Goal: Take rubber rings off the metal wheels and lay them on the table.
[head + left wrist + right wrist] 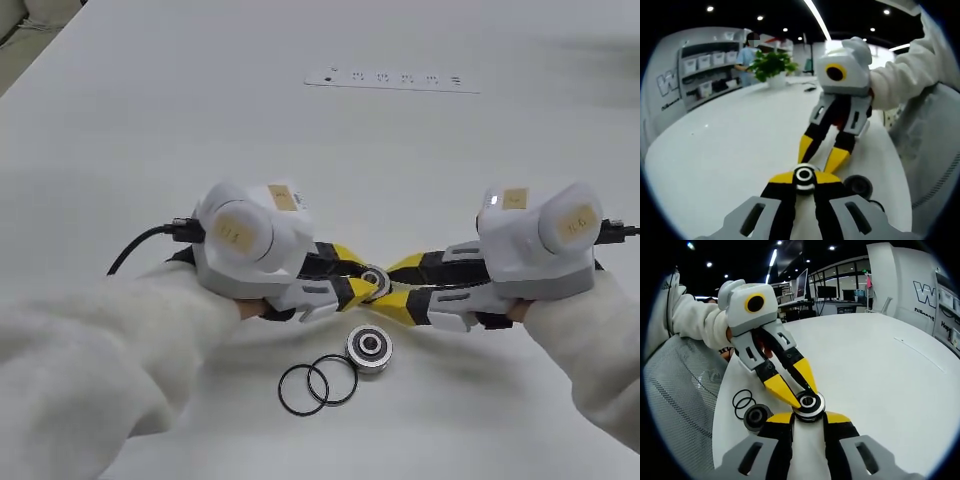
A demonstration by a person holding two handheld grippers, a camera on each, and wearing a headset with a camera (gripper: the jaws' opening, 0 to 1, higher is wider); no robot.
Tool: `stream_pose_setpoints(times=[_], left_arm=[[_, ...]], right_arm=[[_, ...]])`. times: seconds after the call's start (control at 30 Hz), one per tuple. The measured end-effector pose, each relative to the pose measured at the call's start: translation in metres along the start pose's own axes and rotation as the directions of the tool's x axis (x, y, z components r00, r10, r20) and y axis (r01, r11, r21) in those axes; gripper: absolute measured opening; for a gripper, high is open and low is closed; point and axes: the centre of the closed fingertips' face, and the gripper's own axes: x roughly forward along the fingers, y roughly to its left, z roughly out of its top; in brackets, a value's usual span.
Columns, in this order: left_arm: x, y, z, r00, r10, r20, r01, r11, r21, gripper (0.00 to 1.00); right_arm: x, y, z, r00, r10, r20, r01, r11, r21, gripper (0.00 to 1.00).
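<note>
A small metal wheel (375,281) with a dark rim hangs above the table between both grippers. My left gripper (364,284) comes in from the left and is shut on it; in the left gripper view the wheel (804,176) sits between its yellow tips. My right gripper (389,286) meets it from the right, its jaws closed against the wheel (808,402). A second wheel (369,348) lies on the table just below. Two black rubber rings (317,384) lie overlapping to its left.
A flat white strip with dark marks (390,79) lies far back on the white table (150,130). A black cable (140,245) trails from the left gripper. White sleeves (90,370) cover the near corners. Shelves, a plant and a person stand in the room behind.
</note>
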Motion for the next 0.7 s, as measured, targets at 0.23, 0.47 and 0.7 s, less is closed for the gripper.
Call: stream_pose_setpoints(times=[0.23,0.47,0.7], left_arm=[[0.0008,0.0006,0.0003,1.0000,0.001,0.001,-0.001,1.000,-0.002,0.14],[0.0010,0.0004,0.0004,1.0000,0.002,0.002,-0.002,1.000,-0.004,0.14],[0.0010,-0.0003,0.0004,1.0000,0.004,0.003,-0.004,1.000,-0.004,0.14]], right_arm=[[-0.0015,-0.0005,-0.0011,0.9999,0.011,0.001,-0.011,1.000,0.024,0.20],[-0.0042,-0.0006,-0.0008,0.9997,0.016,0.017,-0.018,0.995,0.095,0.20],[-0.0031,-0.0016,-0.0016,0.9995,0.023,0.022,-0.024,0.997,0.079,0.17]])
